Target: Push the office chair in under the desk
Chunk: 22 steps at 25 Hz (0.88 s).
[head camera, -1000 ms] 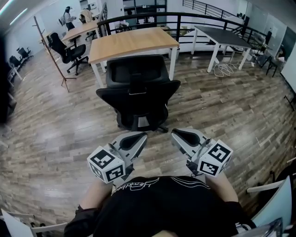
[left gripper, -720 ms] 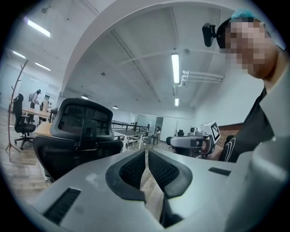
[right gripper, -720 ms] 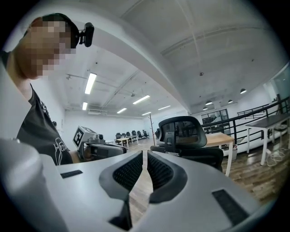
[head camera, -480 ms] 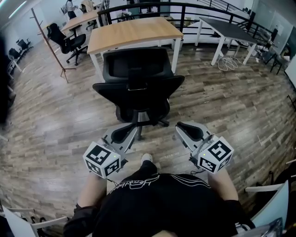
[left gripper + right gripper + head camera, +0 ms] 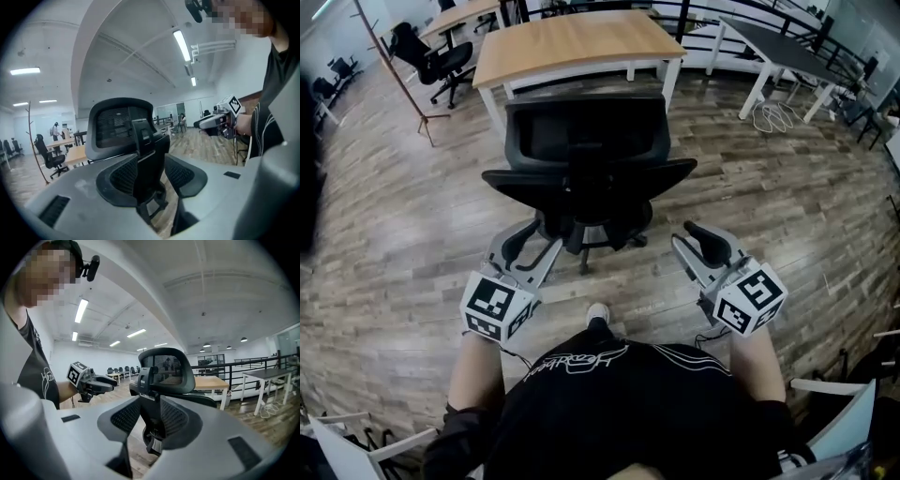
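A black office chair [image 5: 586,169] stands with its back to me, pulled out from a wooden desk [image 5: 572,42] with white legs. My left gripper [image 5: 523,246] is just short of the chair's left rear. My right gripper [image 5: 703,239] is at the right rear, also apart from it. Both sets of jaws are opening with nothing between them. In the left gripper view the chair's headrest [image 5: 119,124] shows beyond the left gripper [image 5: 152,176]. The right gripper view shows the chair [image 5: 168,364] past the right gripper [image 5: 151,420].
A dark-topped table [image 5: 787,52] stands at the back right with white cables [image 5: 773,117] on the floor under it. A coat stand [image 5: 394,70] and another black chair [image 5: 436,61] are at the back left. White chair frames [image 5: 839,394] sit behind me.
I have stepped closer to the chair, which now fills more of the view. Both grippers have moved forward and apart toward its back, and their jaws have parted.
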Each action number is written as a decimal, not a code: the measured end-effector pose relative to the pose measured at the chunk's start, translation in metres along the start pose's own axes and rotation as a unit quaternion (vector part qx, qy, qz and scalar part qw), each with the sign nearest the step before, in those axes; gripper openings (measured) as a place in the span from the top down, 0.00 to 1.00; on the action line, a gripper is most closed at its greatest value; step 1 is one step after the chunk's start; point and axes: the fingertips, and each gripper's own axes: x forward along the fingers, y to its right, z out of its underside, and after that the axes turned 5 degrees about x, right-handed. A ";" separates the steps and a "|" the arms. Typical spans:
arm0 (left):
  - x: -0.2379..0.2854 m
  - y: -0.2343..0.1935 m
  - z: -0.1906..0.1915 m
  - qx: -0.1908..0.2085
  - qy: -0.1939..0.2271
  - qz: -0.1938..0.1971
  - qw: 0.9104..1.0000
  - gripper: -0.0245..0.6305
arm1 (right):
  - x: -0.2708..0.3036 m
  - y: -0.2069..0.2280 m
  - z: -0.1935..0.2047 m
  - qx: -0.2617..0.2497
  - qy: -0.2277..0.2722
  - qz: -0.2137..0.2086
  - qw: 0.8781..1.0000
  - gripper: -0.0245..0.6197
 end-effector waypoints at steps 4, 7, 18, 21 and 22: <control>0.013 -0.056 0.022 0.068 -0.049 -0.053 0.995 0.69 | 0.027 0.029 -0.006 -0.014 -0.008 0.016 1.000 0.62; 0.020 -0.090 0.035 0.101 -0.080 -0.067 0.989 0.63 | 0.047 0.050 -0.007 -0.047 -0.030 0.039 0.998 0.57; 0.044 -0.155 0.091 0.232 -0.184 -0.062 0.953 0.56 | 0.099 0.104 0.018 -0.228 -0.150 0.105 0.956 0.53; 0.049 -0.162 0.099 0.263 -0.199 -0.053 0.943 0.56 | 0.109 0.113 0.027 -0.291 -0.184 0.120 0.931 0.53; 0.051 -0.164 0.101 0.270 -0.202 -0.051 0.940 0.56 | 0.112 0.117 0.029 -0.310 -0.192 0.127 0.922 0.53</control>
